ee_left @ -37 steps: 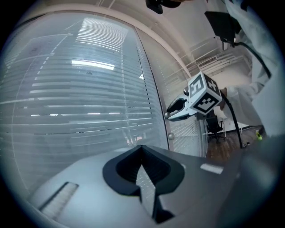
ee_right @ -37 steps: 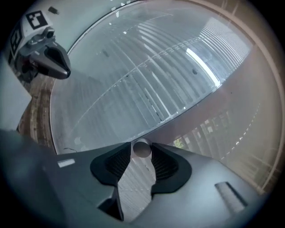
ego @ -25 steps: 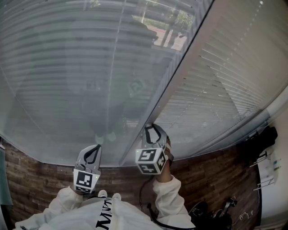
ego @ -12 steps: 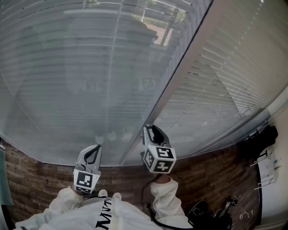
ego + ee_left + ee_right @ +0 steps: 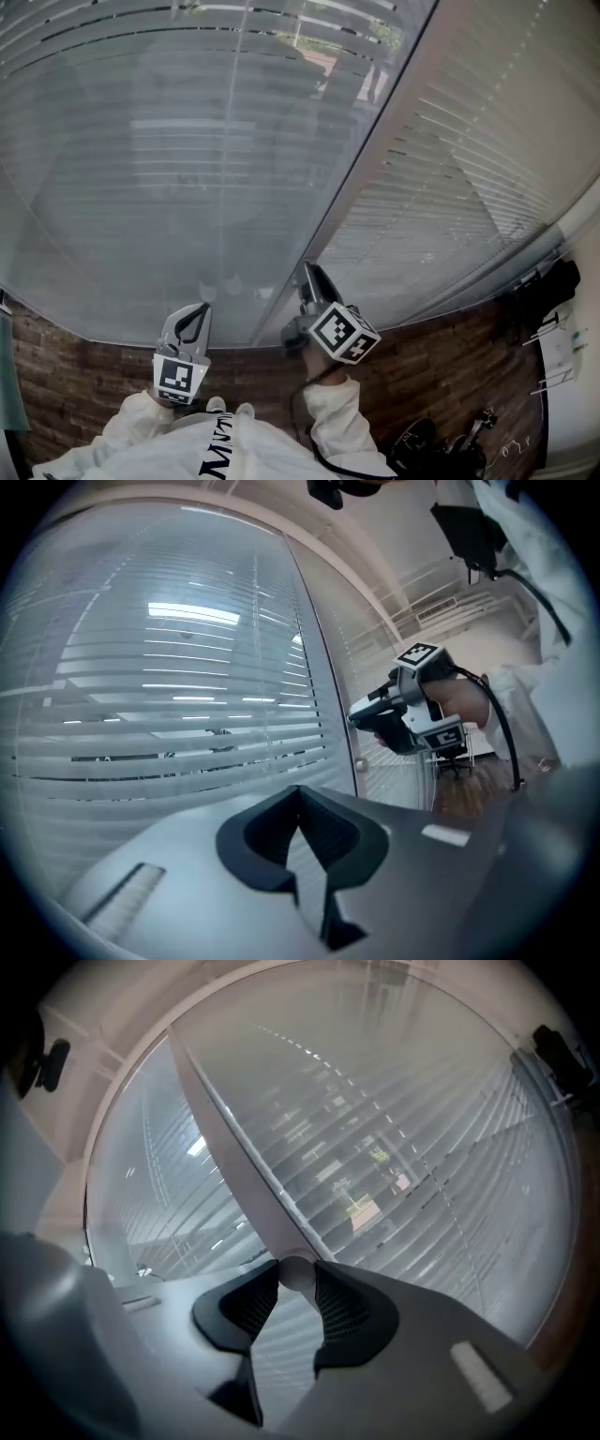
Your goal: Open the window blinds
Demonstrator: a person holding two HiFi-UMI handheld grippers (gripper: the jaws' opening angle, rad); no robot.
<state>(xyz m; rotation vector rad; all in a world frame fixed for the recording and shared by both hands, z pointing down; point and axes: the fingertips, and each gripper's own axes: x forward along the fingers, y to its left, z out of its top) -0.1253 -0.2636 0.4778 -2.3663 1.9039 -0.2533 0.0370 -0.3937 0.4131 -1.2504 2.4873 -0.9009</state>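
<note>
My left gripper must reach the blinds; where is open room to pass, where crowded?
Open: in front of the left blind, between left gripper and right gripper. Crowded: the window post, where the right gripper clamps the knob, and the cluttered floor far right.

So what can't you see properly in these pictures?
- What's outside: in the head view the blinds hide nearly all of it.
- The knob: in the right gripper view the right hand-held gripper covers its sides.
- The dark things at the lower right: head view, too small and dim to name.
</note>
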